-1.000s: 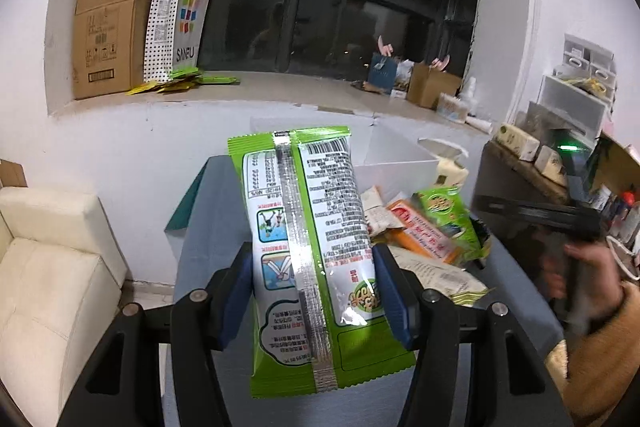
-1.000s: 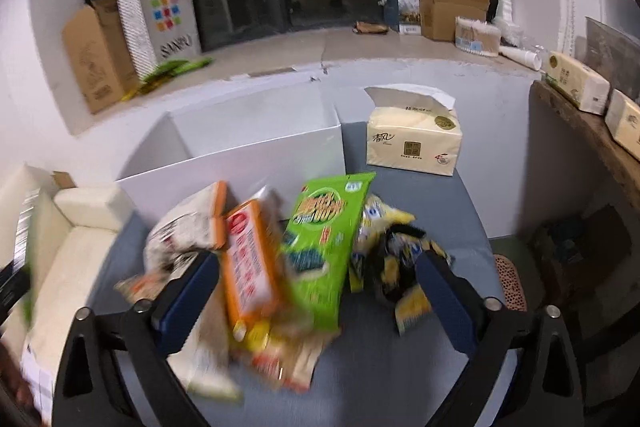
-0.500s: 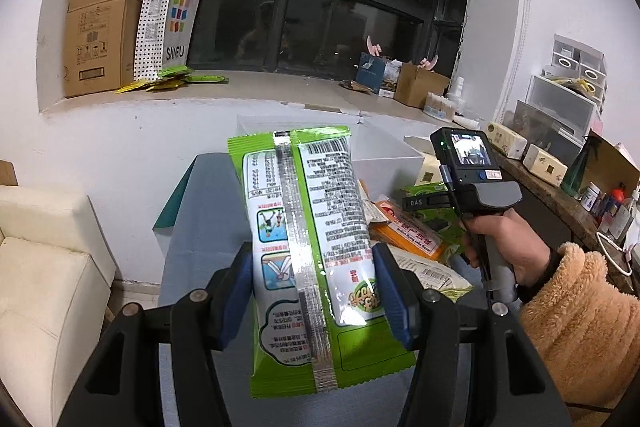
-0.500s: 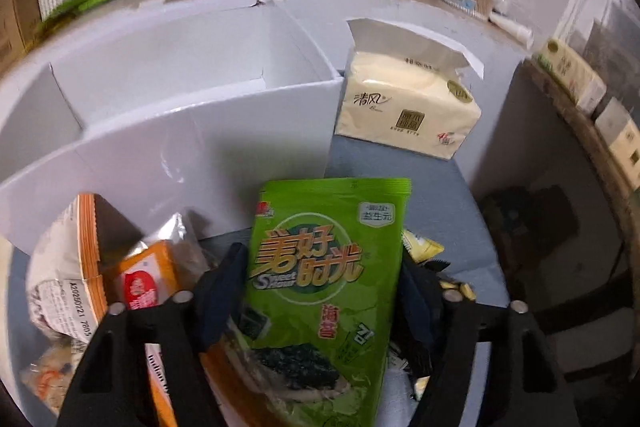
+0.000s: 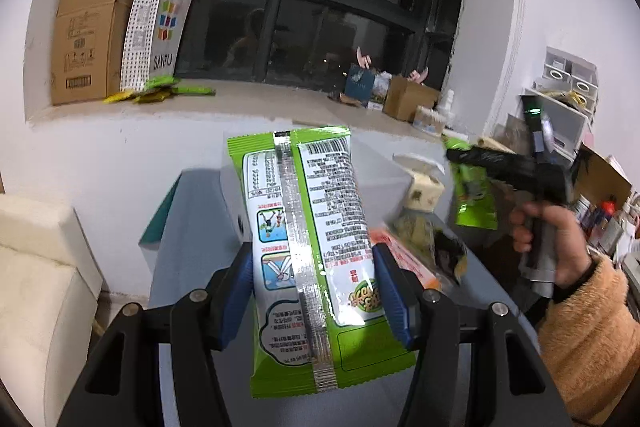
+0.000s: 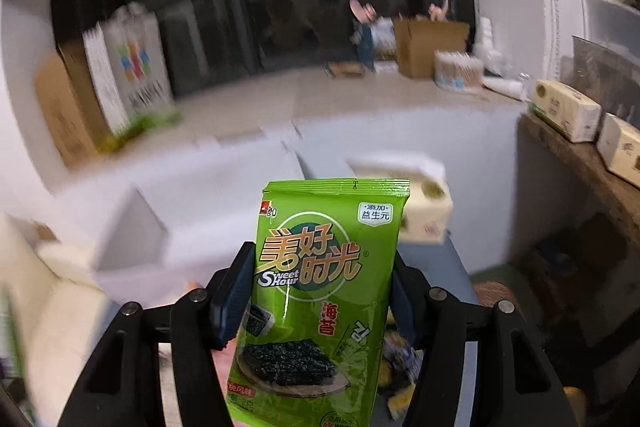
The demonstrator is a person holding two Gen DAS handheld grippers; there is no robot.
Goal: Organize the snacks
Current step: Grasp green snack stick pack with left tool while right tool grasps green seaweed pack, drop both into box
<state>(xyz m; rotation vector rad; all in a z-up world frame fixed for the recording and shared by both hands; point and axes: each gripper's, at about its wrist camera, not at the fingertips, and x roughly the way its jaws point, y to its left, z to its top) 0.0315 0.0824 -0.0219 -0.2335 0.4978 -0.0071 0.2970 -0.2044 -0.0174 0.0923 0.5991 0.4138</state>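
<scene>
Between the blue pads of the left gripper (image 5: 316, 291) a green seaweed packet (image 5: 316, 227) is pinched by its side edges, back seam facing the camera, above the grey table (image 5: 192, 267). The right gripper (image 6: 320, 299) likewise clamps a second seaweed packet (image 6: 324, 287), lifted clear of the snack pile (image 5: 424, 247). Both packets look light, crinkly and slick; a mid-body grip seems wise, gentle enough to spare brittle sheets. A white box (image 5: 384, 175) stands beyond.

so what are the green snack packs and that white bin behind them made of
Both green packs look like glossy plastic-foil film: glare streaks, crimped ends, and a silvery back seam on the one in the left gripper. The white bin looks matte, with thin flat walls and creased corners, likely cardboard or corrugated plastic; I can't say which.
</scene>
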